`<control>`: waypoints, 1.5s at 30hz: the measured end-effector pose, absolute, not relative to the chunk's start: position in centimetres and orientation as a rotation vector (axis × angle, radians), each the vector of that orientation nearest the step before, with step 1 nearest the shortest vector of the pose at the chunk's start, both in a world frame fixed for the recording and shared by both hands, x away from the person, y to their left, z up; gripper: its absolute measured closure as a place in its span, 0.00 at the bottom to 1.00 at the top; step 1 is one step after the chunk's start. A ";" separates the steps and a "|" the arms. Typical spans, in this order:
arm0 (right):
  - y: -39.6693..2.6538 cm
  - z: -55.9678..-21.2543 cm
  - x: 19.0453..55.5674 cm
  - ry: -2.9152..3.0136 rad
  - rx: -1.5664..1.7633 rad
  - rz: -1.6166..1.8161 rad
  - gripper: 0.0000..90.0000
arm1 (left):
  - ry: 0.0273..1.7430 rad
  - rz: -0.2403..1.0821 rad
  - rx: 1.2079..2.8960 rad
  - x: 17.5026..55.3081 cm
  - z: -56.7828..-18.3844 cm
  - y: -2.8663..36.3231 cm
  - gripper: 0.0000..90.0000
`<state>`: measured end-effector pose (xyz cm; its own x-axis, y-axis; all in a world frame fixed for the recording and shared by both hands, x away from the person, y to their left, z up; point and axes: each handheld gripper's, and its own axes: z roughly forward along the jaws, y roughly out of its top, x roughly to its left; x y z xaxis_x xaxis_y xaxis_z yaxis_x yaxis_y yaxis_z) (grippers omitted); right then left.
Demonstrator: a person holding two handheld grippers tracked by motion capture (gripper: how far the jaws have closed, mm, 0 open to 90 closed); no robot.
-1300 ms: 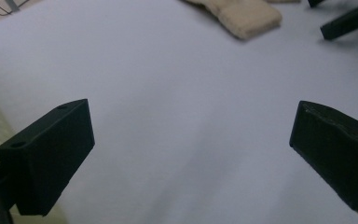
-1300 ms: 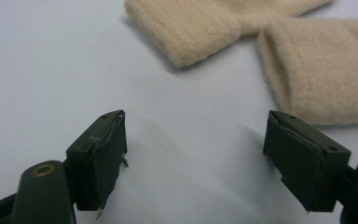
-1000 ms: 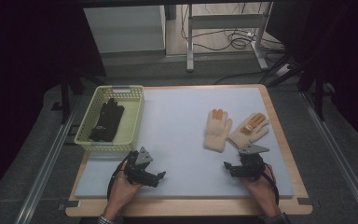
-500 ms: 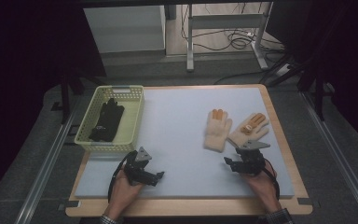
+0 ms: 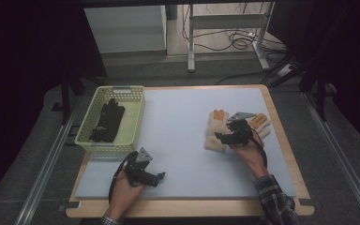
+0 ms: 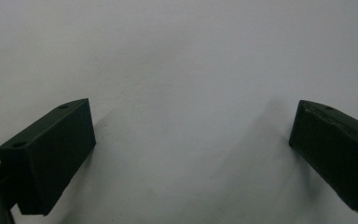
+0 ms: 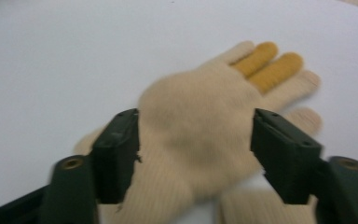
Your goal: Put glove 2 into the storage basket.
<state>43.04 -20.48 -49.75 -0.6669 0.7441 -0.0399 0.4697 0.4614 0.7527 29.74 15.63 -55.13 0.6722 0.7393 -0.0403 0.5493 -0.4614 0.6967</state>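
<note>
High view: pale blue mat (image 5: 183,122) on wooden table (image 5: 290,154), dark surroundings.

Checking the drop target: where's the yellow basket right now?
In the high view the yellow basket sits at the table's far left edge, with dark gloves inside, up-table from the left gripper and across the mat from the cream gloves.

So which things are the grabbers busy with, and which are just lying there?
In the job:
- right gripper, jaws open, just opening wider over the glove
- cream glove
- second cream glove beside it

Just lying about:
- yellow basket
- black thing inside it
- left gripper, open over bare table
</note>
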 end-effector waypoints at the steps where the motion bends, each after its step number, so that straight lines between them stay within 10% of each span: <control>1: -20.1 -50.0 43.6 2.355 1.023 1.040 0.30 | 0.991 0.350 2.183 29.7 -55.1 15.6 0.01; 7: -18.4 -51.9 46.3 2.417 1.023 0.966 0.25 | 0.988 0.350 2.182 29.7 -55.1 15.6 0.01; 16: -18.0 -51.8 45.3 2.398 1.098 0.992 0.57 | 0.987 0.351 2.185 29.7 -55.1 15.6 0.01; 31: -14.3 -49.1 37.3 2.473 0.993 1.189 0.54 | 0.986 0.352 2.186 29.7 -55.1 15.6 0.01; 40: -12.6 -50.1 35.8 2.519 0.934 1.192 0.33 | 0.984 0.353 2.187 29.7 -55.1 15.7 0.01; 45: -14.7 -49.5 35.7 2.483 0.952 1.171 0.45 | 0.984 0.352 2.187 29.7 -55.1 15.6 0.01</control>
<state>35.72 -14.66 -49.53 -0.7605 0.6466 0.0607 0.4582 0.4679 0.7557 29.74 15.65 -55.13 0.6739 0.7379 -0.0370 0.5468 -0.4644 0.6967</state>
